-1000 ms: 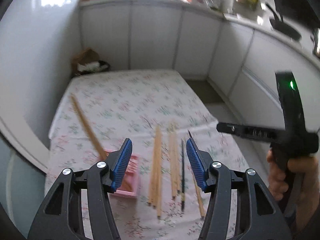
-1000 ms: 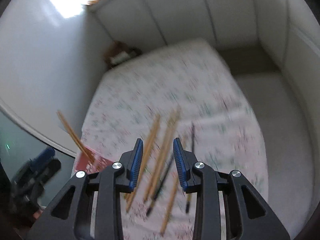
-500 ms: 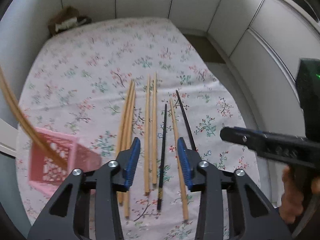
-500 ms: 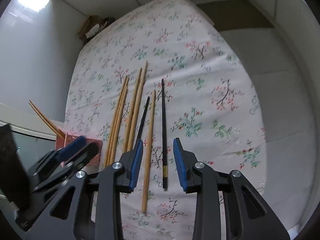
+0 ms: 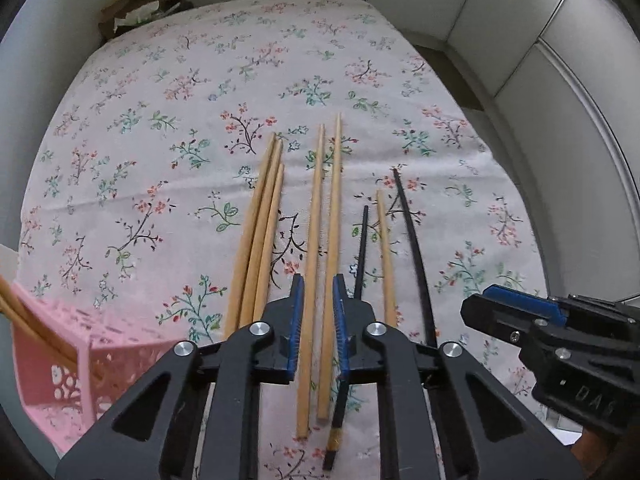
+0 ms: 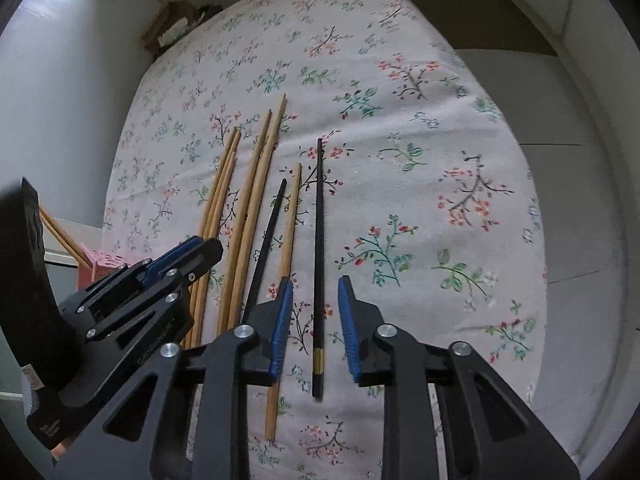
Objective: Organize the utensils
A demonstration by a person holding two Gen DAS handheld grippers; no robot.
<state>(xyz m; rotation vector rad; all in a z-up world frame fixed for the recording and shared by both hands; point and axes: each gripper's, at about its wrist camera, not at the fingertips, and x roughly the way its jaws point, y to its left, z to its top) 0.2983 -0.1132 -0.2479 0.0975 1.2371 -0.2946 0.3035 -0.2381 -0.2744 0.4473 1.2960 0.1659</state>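
1. The left gripper (image 5: 317,320) points steeply down at the flowered tablecloth (image 5: 168,128). Its jaws have just been closing and now stand narrow around a pair of wooden chopsticks (image 5: 320,264) lying side by side. The blue pads sit just beside the sticks; whether they already press on them is hard to tell from this angle.
2. The right gripper (image 6: 314,326) also points down. Its jaws have just been closing, yet a clear gap remains on both sides of the long black chopstick (image 6: 319,240) that lies between them, so nothing is pinched.
3. Left of that pair lie three more wooden chopsticks (image 5: 260,236), bunched and touching.
4. Between the pair and the long black stick lie a shorter black chopstick (image 6: 268,240) and a single wooden chopstick (image 6: 286,264), close together.
5. All of these lie roughly parallel on the cloth, thin tips pointing away from the cameras.
6. A pink perforated basket (image 5: 52,364) stands at the near left edge of the cloth, with wooden chopsticks (image 5: 24,312) leaning out of it.
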